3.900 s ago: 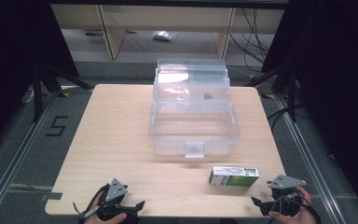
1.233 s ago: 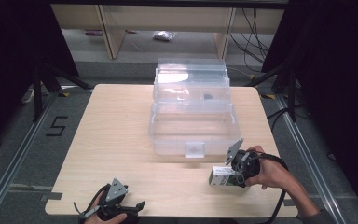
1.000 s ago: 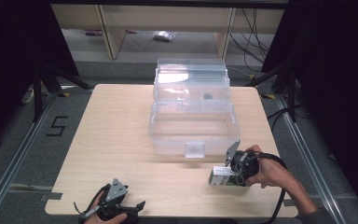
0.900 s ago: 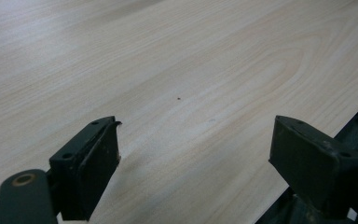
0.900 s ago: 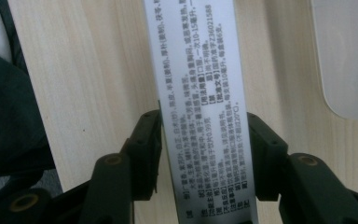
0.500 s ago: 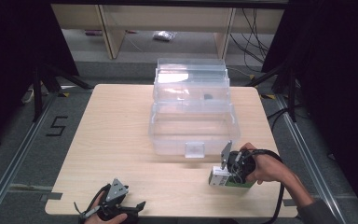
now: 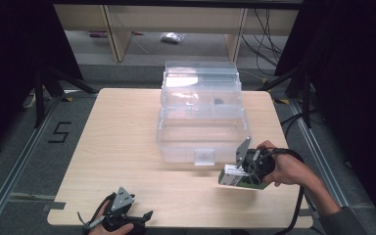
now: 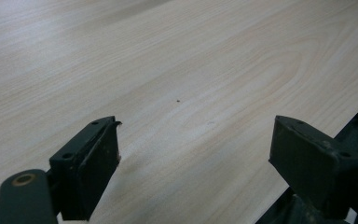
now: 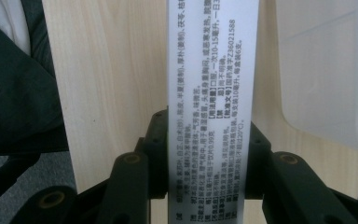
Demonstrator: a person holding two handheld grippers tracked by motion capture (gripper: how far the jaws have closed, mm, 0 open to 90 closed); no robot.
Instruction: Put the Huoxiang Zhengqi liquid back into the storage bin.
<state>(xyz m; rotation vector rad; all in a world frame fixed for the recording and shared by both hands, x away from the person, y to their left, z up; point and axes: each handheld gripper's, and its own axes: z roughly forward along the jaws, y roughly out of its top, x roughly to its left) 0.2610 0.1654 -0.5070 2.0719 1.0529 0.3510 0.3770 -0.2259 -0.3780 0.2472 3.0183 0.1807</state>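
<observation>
Right fingers clamped on a small printed carton, long axis running straight out from between them, lifted just off the counter. Beyond and beside: open clear storage box, near, on the far side. Left fingers spread wide, empty, well apart from both.

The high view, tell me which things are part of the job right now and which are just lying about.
In the job:
- small box, clamped in the right gripper
- clear plastic bin with its lid open

Lying about:
- left gripper, open, resting at the table edge
- bag on the floor beyond
</observation>
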